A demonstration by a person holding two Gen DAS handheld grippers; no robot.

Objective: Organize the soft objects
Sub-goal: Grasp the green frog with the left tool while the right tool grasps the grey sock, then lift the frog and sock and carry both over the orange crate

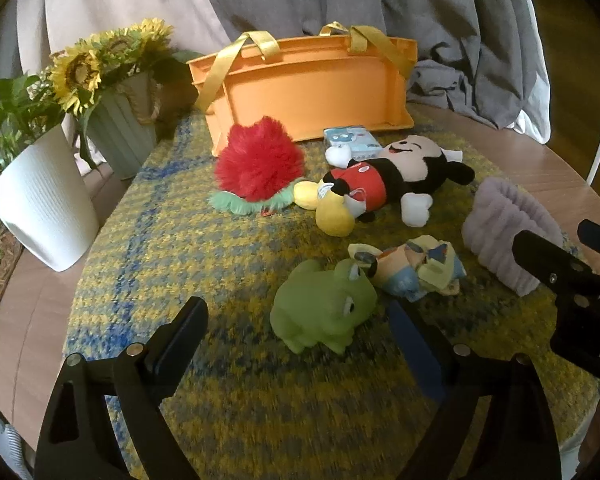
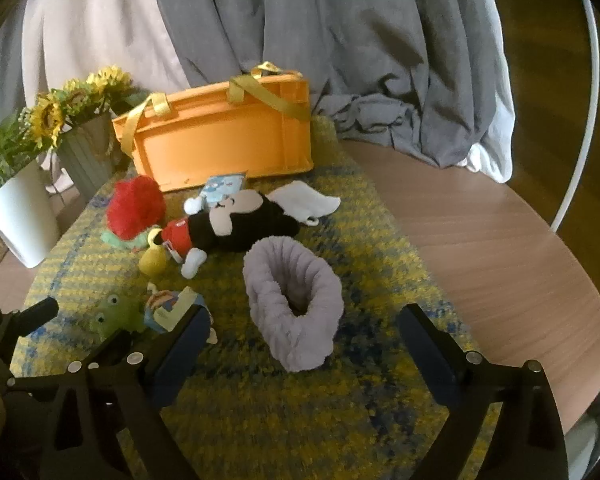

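Observation:
Soft toys lie on a yellow-blue mat. A green frog sits just ahead of my open, empty left gripper. Beside it lies a small cloth doll. Behind are a Mickey plush, a red pompom toy and a small blue packet. A lilac fluffy band lies just ahead of my open, empty right gripper. An orange crate with yellow straps stands at the back. A white cloth lies behind Mickey.
A white pot with a plant and a green pot of sunflowers stand at the left. Grey fabric hangs behind the round wooden table. A white curved pole stands at the right.

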